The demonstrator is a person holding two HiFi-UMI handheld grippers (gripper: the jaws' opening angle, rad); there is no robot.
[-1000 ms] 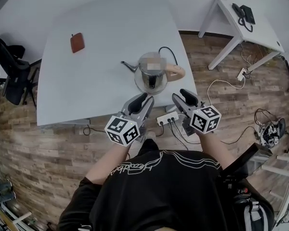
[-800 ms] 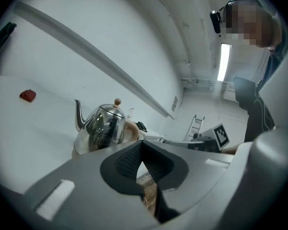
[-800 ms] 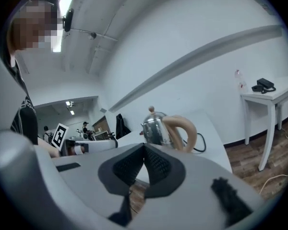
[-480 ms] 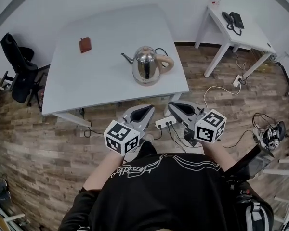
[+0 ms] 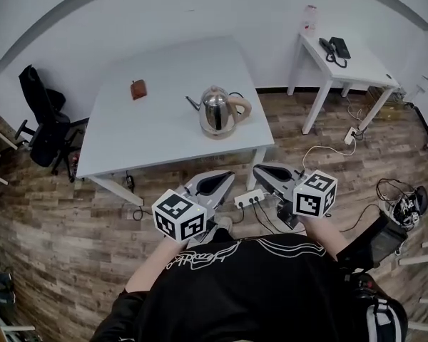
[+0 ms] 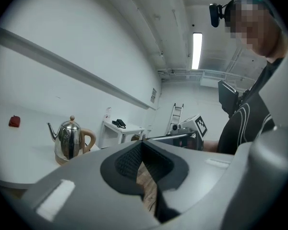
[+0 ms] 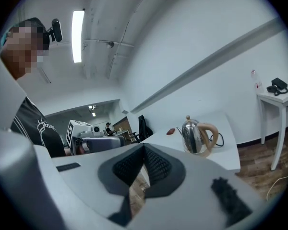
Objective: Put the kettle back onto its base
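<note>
The steel kettle (image 5: 217, 111) with a tan handle stands upright on its base (image 5: 216, 134) near the front right corner of the white table (image 5: 150, 137). Both grippers are off the table, held close to the person's body above the wooden floor. My left gripper (image 5: 227, 176) is shut with nothing in it, and my right gripper (image 5: 260, 170) is shut and empty too. From the left gripper view the kettle (image 6: 69, 139) sits far off at the left, beyond the closed jaws of the left gripper (image 6: 143, 143). The right gripper view has the kettle (image 7: 194, 135) at the right past the right gripper (image 7: 144, 146).
A small brown pouch (image 5: 138, 89) lies on the table's far left. A black chair (image 5: 44, 128) stands left of the table. A small white side table (image 5: 346, 63) with a phone (image 5: 334, 46) is at the back right. A power strip (image 5: 250, 198) and cables lie on the floor.
Both grippers have pulled back from the kettle towards the person and risen, and their jaws have gone from open to shut. The kettle stays on its base.
</note>
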